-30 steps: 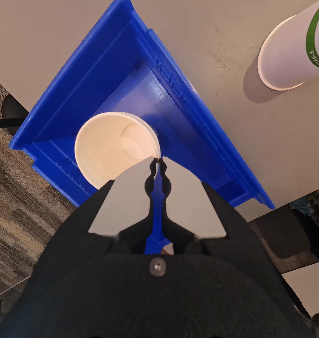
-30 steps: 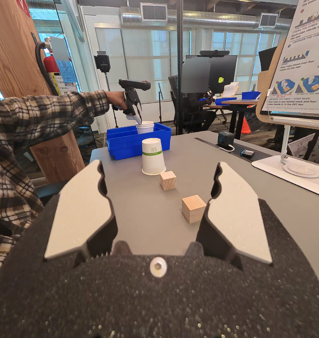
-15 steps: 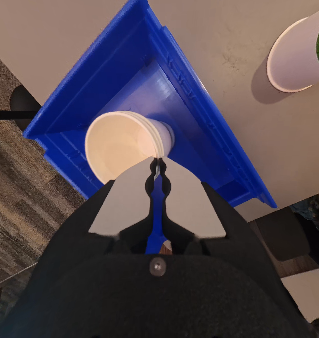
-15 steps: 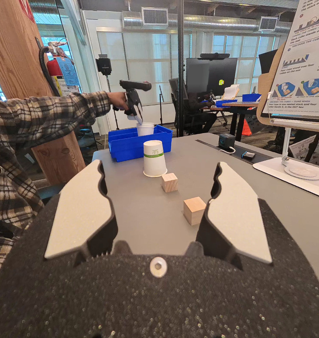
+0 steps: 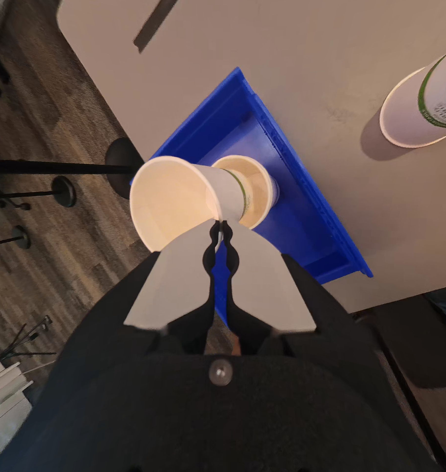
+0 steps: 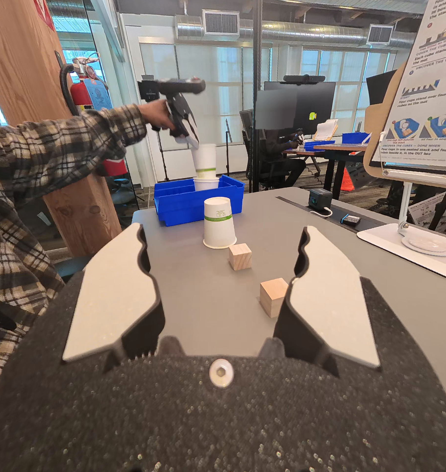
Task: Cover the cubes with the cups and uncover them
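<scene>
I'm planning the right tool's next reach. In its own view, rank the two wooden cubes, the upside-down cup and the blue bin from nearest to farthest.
1. Near cube, beside the right finger.
2. Far cube, centre.
3. Upside-down cup, just behind it.
4. Blue bin, at the table's far edge.

The bin (image 6: pixel 191 204) in the middle of the right wrist view is bright blue; the cups (image 6: pixel 219 224) are white with a green band; the two cubes (image 6: pixel 239 256) are pale wood; the table (image 6: pixel 204 293) is grey; the sleeve (image 6: pixel 50 148) at the left is checked in black, grey and cream; the post (image 6: pixel 20 76) at the upper left is brown wood; the gripper (image 6: pixel 222 268) at the bottom has black foam with pale grey fingers (image 6: pixel 114 288); the cup (image 5: pixel 181 199) in the left wrist view is cream inside; the floor (image 5: pixel 38 102) at its left is striped brown and grey.
</scene>
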